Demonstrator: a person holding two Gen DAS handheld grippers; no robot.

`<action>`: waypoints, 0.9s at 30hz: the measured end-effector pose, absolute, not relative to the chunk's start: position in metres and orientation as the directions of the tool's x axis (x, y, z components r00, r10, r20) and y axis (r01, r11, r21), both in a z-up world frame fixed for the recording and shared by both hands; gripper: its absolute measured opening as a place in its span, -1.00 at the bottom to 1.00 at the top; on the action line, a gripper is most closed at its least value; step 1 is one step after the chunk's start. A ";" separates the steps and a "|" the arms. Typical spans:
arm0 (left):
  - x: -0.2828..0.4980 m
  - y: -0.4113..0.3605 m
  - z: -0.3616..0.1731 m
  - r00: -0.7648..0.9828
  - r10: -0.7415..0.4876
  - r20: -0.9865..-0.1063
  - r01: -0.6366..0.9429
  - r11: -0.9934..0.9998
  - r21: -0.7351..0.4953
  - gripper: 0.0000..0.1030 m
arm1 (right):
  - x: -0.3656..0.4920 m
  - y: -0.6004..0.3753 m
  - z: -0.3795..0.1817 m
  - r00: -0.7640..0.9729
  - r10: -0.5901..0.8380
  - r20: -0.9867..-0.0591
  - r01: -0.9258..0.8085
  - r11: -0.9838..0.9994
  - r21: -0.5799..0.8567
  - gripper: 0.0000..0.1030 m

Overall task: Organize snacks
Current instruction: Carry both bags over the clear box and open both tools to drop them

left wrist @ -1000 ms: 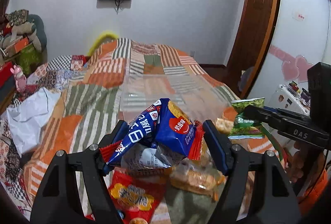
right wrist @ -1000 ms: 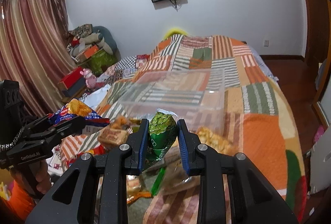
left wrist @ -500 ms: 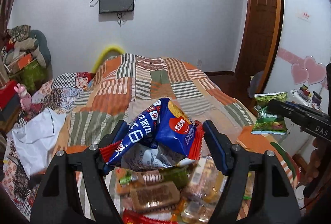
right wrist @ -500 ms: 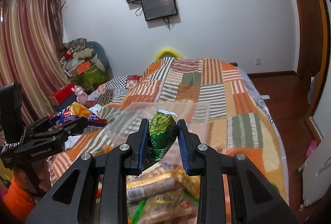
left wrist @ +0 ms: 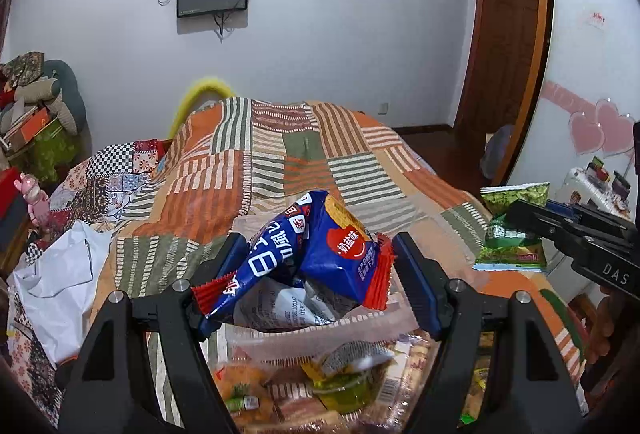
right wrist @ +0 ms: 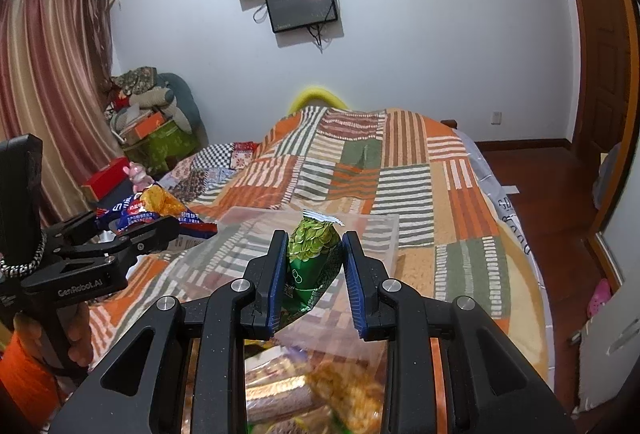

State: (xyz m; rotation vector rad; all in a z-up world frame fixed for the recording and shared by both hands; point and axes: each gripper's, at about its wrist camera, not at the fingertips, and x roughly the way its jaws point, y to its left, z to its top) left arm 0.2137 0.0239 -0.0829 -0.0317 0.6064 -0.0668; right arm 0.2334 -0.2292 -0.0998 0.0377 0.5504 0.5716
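Observation:
My left gripper (left wrist: 318, 266) is shut on a crumpled blue snack bag with red ends (left wrist: 304, 266), held above a clear plastic bin (left wrist: 320, 338). The same bag (right wrist: 156, 211) shows at the left of the right wrist view, in the left gripper (right wrist: 160, 230). My right gripper (right wrist: 314, 266) is shut on a small green seed packet (right wrist: 314, 258), also over the clear bin (right wrist: 360, 234). That green packet (left wrist: 512, 230) and the right gripper (left wrist: 532, 213) appear at the right edge of the left wrist view. Below lie several loose snack packs (left wrist: 320, 390).
A patchwork bedspread (left wrist: 280, 161) covers the bed ahead. A white plastic bag (left wrist: 60, 282) lies at the left, cluttered boxes and cushions (right wrist: 152, 121) by the curtain. A wooden door (left wrist: 508, 45) and wardrobe stand to the right. A hand (right wrist: 76, 346) grips the left tool's handle.
Both grippers have drawn back and risen with their packets still held. The pile of loose snacks slid lower in view and the clear bin now lies under both packets.

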 end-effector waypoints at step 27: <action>0.303 0.029 -0.156 0.621 -0.112 -0.775 0.057 0.994 -0.098 0.48 | 0.298 -0.194 -0.161 0.516 0.496 -0.698 -0.531 0.825 0.194 -0.46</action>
